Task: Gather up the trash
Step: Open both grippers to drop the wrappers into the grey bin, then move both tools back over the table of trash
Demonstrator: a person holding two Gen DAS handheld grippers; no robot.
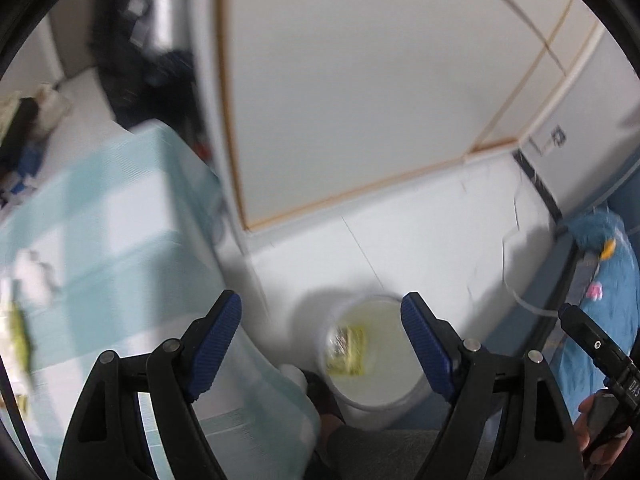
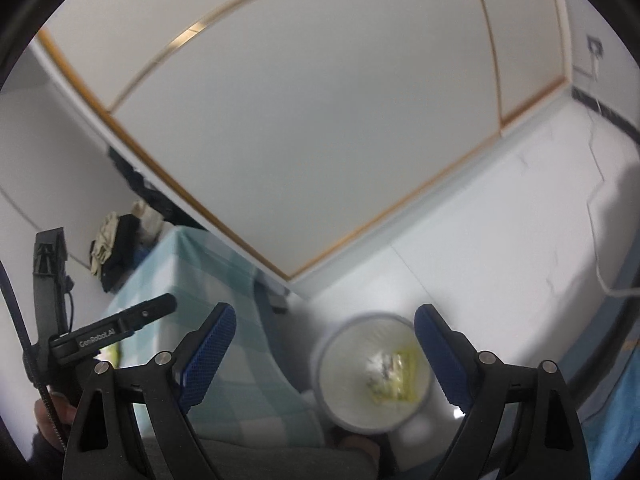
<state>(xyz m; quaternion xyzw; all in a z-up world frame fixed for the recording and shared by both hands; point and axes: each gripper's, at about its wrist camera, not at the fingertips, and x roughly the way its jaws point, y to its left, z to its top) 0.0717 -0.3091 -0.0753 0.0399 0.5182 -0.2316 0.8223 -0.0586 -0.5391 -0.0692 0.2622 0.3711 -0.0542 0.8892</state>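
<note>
A white round bin (image 1: 372, 396) stands on the floor beside the table; it also shows in the right wrist view (image 2: 344, 376). A yellow-green wrapper (image 1: 348, 350) lies inside it, also seen in the right wrist view (image 2: 394, 378). My left gripper (image 1: 320, 340) is open and empty, held above the bin. My right gripper (image 2: 324, 352) is open and empty, also above the bin. More yellow-green trash (image 1: 18, 332) and a crumpled white tissue (image 1: 34, 276) lie on the table at the far left. The view is blurred.
The table with a light blue checked cloth (image 1: 120, 216) stands left of the bin, against a white sliding door (image 1: 360, 80). Dark clutter (image 2: 116, 248) sits at the table's far end. A blue bed cover (image 1: 604, 280) lies right. A white cable (image 2: 600, 248) runs along the floor.
</note>
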